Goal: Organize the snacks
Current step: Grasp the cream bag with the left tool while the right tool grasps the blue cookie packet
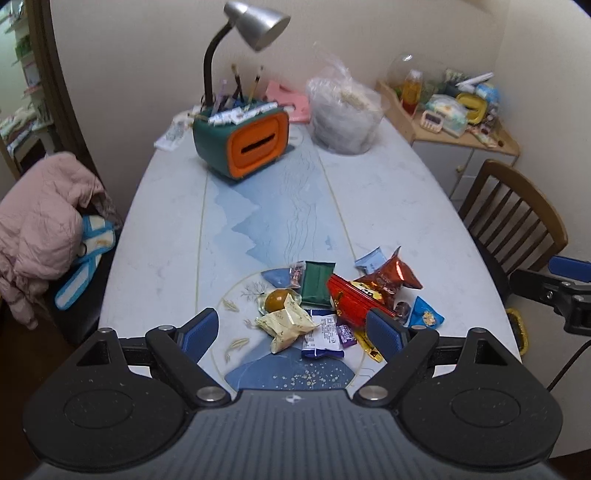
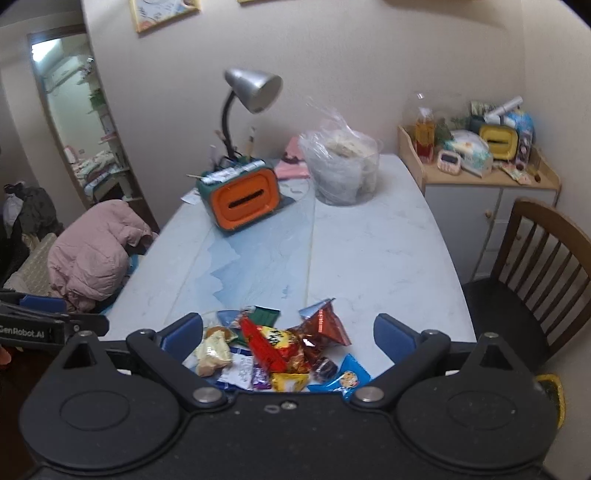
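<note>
A heap of crinkled, glossy snack packets (image 1: 332, 306) is seen at the near end of the marble-patterned table (image 1: 388, 192), over a round painted motif in the tabletop. In the left wrist view several are told apart: one flat dark green packet (image 1: 317, 283), one long red packet (image 1: 356, 300), one shiny copper-red foil bag (image 1: 393, 277), one cream paper-like wrapper (image 1: 287, 322) with a creased, folded shape, one triangular blue packet (image 1: 424, 314), and one amber, egg-shaped item in clear film (image 1: 277, 300). The left gripper (image 1: 297, 330) is held just before the heap with its blue-padded jaws spread wide and nothing between them; the right gripper (image 2: 290, 332) is likewise held over the heap with jaws spread apart and empty. Further back, one rounded green and orange box (image 1: 247, 142) with a slot in its face is shown, pens standing in its top, beside one gooseneck lamp (image 1: 255, 24) with a brushed metal shade and one crumpled clear plastic bag (image 1: 345, 110). One slatted wooden chair (image 1: 513, 214) stands at the table's right side, and one pink quilted jacket (image 1: 40, 229) is draped at its left. Only the right wrist view shows the framed picture (image 2: 162, 11) on the wall and the lit doorway (image 2: 81, 110); only the left wrist view shows the blue and white striped cloth (image 1: 88, 254) beneath the jacket.
</note>
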`<state>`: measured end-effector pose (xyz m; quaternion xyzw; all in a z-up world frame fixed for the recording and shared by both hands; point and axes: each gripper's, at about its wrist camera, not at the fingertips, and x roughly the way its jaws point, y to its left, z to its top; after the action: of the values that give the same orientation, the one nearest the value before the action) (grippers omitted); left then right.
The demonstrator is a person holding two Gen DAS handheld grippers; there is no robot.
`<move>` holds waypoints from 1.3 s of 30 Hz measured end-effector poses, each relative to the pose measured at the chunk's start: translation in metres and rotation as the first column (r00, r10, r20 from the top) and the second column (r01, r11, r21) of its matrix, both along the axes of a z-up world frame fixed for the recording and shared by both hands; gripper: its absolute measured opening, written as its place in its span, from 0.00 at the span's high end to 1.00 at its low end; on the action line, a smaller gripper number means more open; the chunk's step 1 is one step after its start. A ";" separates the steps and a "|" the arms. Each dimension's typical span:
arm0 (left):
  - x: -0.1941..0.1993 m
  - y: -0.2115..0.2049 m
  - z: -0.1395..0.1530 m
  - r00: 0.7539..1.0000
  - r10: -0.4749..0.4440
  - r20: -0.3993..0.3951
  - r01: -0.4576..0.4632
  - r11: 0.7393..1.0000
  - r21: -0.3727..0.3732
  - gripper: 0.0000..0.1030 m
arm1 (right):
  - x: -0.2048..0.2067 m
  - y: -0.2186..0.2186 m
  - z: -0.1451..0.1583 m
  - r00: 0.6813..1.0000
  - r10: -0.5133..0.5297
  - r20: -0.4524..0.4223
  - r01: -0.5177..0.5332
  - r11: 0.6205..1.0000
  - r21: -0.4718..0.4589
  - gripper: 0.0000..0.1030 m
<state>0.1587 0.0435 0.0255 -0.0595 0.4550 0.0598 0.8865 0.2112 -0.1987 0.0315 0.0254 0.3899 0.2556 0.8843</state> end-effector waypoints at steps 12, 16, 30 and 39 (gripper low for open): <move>0.077 0.004 -0.083 0.975 0.053 -0.216 -0.072 0.994 -0.082 0.15 | 0.069 -0.003 -0.100 0.957 -0.112 -0.269 0.099 0.993 -0.063 0.12; 0.100 0.020 -0.112 0.948 0.104 -0.300 -0.146 0.982 -0.122 0.15 | 0.079 -0.001 -0.134 0.922 -0.135 -0.364 0.113 0.990 -0.081 0.15; 0.140 0.055 -0.196 0.853 0.251 -0.458 -0.375 0.905 -0.202 0.15 | 0.098 0.008 -0.197 0.842 -0.171 -0.512 0.141 0.985 -0.097 0.24; 0.146 0.067 -0.222 0.813 0.289 -0.505 -0.456 0.856 -0.244 0.16 | 0.102 0.008 -0.211 0.813 -0.195 -0.548 0.173 0.981 -0.092 0.30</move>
<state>0.3050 0.1106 -0.1962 -0.2921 0.6298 0.1645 0.7007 0.3132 -0.1910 -0.1797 0.1195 0.6299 0.1430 0.7540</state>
